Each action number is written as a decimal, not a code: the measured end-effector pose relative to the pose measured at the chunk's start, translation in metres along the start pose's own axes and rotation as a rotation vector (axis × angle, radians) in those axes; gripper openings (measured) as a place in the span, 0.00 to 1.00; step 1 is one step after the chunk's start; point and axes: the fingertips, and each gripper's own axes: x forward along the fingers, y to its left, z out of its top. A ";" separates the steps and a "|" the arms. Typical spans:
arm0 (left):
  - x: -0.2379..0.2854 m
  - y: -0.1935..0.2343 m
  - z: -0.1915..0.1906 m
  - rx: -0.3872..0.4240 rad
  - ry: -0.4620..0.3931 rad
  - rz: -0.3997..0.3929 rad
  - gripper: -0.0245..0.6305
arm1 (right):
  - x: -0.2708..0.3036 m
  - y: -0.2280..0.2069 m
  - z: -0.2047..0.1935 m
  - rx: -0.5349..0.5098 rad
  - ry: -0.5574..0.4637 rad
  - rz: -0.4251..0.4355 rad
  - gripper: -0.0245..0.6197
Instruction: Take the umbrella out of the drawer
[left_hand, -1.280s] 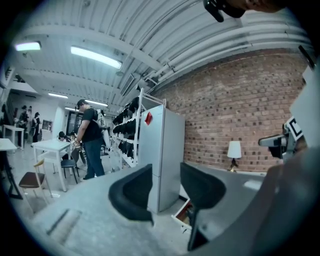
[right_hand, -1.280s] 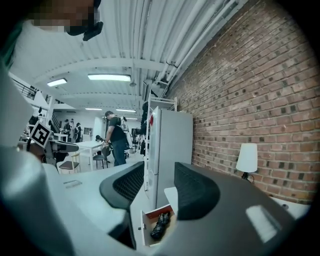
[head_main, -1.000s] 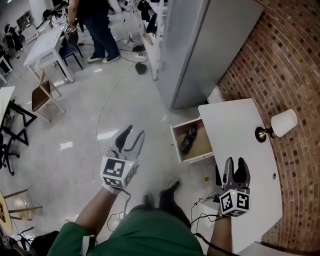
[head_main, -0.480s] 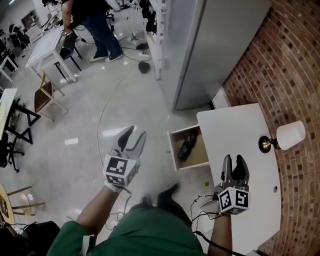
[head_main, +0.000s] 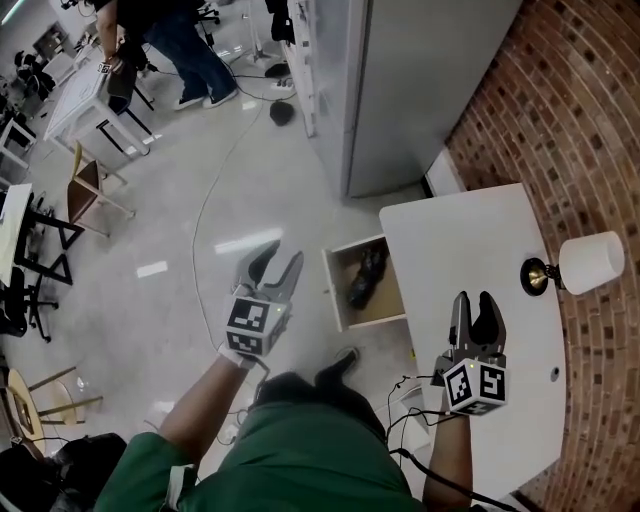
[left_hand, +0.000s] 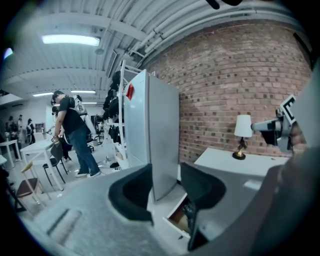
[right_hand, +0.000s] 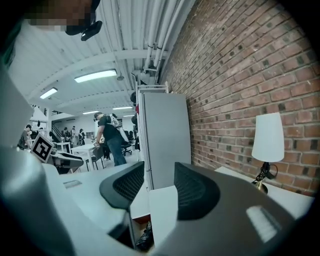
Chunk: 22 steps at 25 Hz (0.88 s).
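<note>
Head view. The drawer (head_main: 332, 291) stands pulled out from the white table (head_main: 470, 250), open over the floor. The umbrella (head_main: 366, 277), black and folded, lies inside the drawer, nearer its far end. The left gripper (head_main: 278, 260) hangs over the floor just left of the drawer, touching nothing. Its 2 jaws stand partly apart with only floor between them. The right gripper (head_main: 473, 308) hangs over the table, right of the drawer and nearer the person. Its 2 jaws show a narrow gap and hold nothing. A lamp (head_main: 590, 262) sits on the table, well right of the drawer. A grey cabinet (head_main: 420, 90) stands beyond the drawer, against the brick wall (head_main: 570, 110).

Left gripper view. The left gripper (left_hand: 166, 190) has its jaws parted about halfway, and the pads are bare. The cabinet edge and the floor show through the gap. The drawer (left_hand: 175, 218) lies below the gap. A dark shape inside it, likely the umbrella (left_hand: 188, 211), is partly covered by the right-hand jaw.

Right gripper view. The right gripper (right_hand: 159, 186) also has its jaws moderately open and grips nothing. The table corner fills the gap. The umbrella (right_hand: 146, 238) shows low down in the drawer, below the left-hand jaw. A person (right_hand: 111, 137) stands far beyond the drawer.
</note>
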 end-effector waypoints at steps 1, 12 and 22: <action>0.007 -0.004 -0.005 0.001 0.013 -0.005 0.31 | 0.002 -0.005 -0.002 0.004 0.002 -0.001 0.30; 0.098 -0.037 -0.078 0.022 0.161 -0.139 0.31 | 0.024 -0.038 -0.049 0.058 0.115 -0.069 0.30; 0.195 -0.064 -0.191 0.052 0.397 -0.376 0.34 | 0.059 -0.032 -0.082 0.070 0.175 -0.156 0.30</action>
